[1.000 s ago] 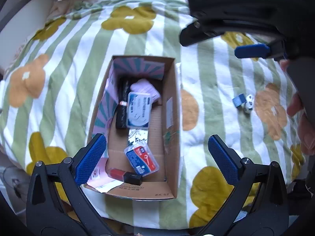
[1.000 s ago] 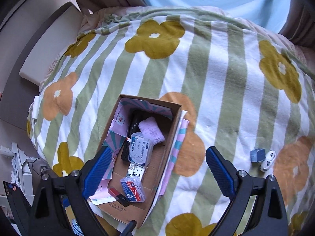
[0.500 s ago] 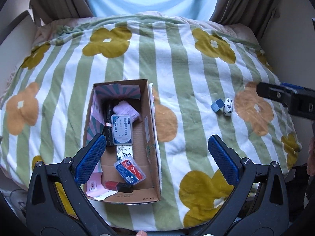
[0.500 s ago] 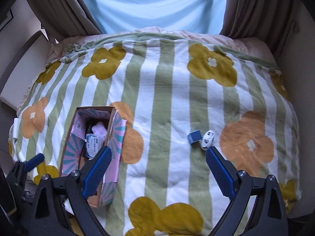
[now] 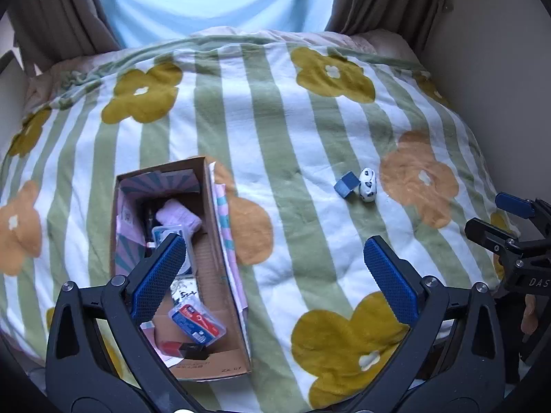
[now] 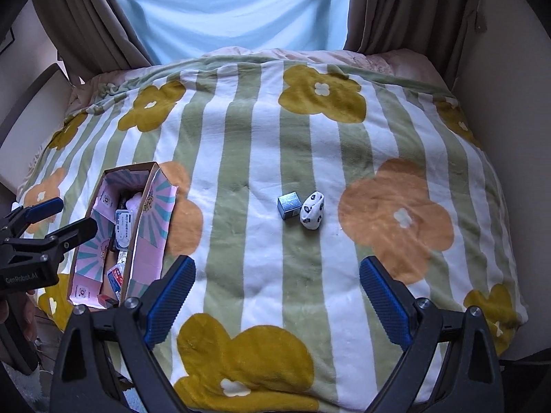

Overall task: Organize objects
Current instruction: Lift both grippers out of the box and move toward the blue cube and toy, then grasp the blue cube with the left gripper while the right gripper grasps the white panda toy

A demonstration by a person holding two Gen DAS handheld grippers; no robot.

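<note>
On the bed, covered by a green-and-white striped blanket with yellow and orange flowers (image 6: 261, 158), two loose items lie touching side by side: a small blue-grey cube-shaped box (image 6: 289, 205) and, on its right, a small white rounded object with dark spots (image 6: 312, 210). Well apart from them, toward the left edge of the bed, sits an open brown cardboard box with a pink and teal printed lining (image 5: 227, 241), already holding several things, among them a clear plastic case with a red and blue label (image 5: 196, 318) and a pale pink soft bundle (image 5: 179, 218).

The right gripper (image 6: 275, 296) hangs above the blanket with its jaws spread wide and nothing between them, the two loose items ahead of it. The left gripper (image 5: 275, 278) is also wide open and empty, positioned over the near part of the cardboard box.

Both loose items look light. The cube probably has stiff, flat faces, so closing on two opposite sides should hold it squarely; its surface may be smooth, and the ribbed blue pads (image 6: 170, 296) should help. What the spotted object is made of cannot be told; its curved shape could roll or squirt out, so a grip across its narrow middle seems safest. Because they touch, taking one may nudge the other, and the soft blanket will give under pressure.
</note>
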